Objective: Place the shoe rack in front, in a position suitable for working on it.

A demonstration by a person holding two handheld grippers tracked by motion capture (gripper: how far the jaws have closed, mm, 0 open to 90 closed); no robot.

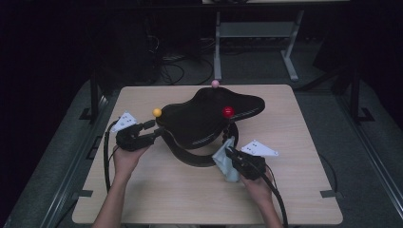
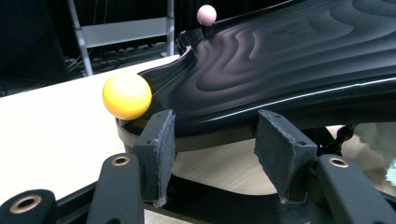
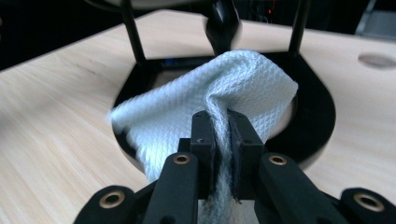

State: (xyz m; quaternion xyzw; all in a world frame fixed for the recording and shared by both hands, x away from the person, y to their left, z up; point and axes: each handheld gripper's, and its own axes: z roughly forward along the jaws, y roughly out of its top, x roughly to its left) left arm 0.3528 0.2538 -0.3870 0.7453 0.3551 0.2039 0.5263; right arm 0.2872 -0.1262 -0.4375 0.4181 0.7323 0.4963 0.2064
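A black stand with a glossy, wavy top (image 1: 204, 116) (image 2: 303, 56) rests on a curved black base ring (image 1: 190, 159) (image 3: 317, 112). It carries a yellow ball (image 1: 157, 112) (image 2: 127, 95), a red ball (image 1: 228, 112) and a pink ball (image 1: 215, 83) (image 2: 206, 15). My left gripper (image 1: 154, 134) (image 2: 219, 126) sits at the top's left rim, just below the yellow ball, with its jaws apart and nothing pressed between the pads. My right gripper (image 1: 230, 153) (image 3: 222, 116) is shut on a pale waffle-weave cloth (image 1: 225, 166) (image 3: 187, 102), which hangs over the base ring.
The wooden table (image 1: 285, 199) has bare room in front of the stand and to its right. Thin black struts (image 3: 133, 37) rise from the base ring behind the cloth. Beyond the table's far edge stand a grey desk frame (image 1: 256, 31) and floor cables (image 1: 176, 71).
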